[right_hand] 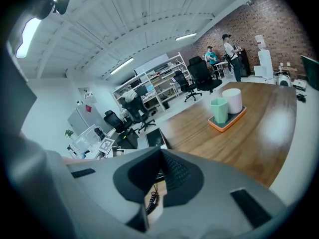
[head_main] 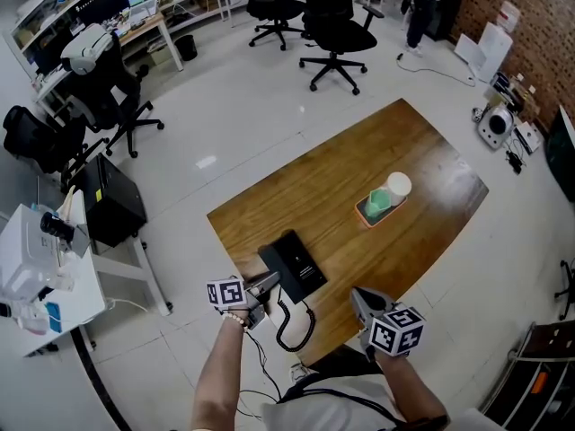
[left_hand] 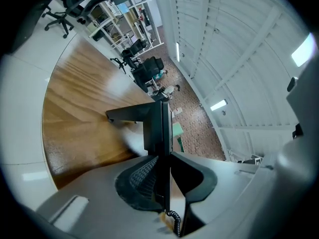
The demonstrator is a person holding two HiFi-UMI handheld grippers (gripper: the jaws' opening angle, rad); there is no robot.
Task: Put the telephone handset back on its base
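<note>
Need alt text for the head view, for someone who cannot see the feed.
The left gripper is closed on the black handset at the left edge of the telephone base, at the wooden table's near corner. The right gripper hovers shut and empty to its right; farther back, an orange tray holds a green cup and a white cup.

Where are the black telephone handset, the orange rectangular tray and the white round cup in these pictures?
black telephone handset (left_hand: 154, 128), left gripper view, its flat side.
orange rectangular tray (right_hand: 225, 127), right gripper view, its front wall.
white round cup (head_main: 398, 185), head view, its top.
</note>
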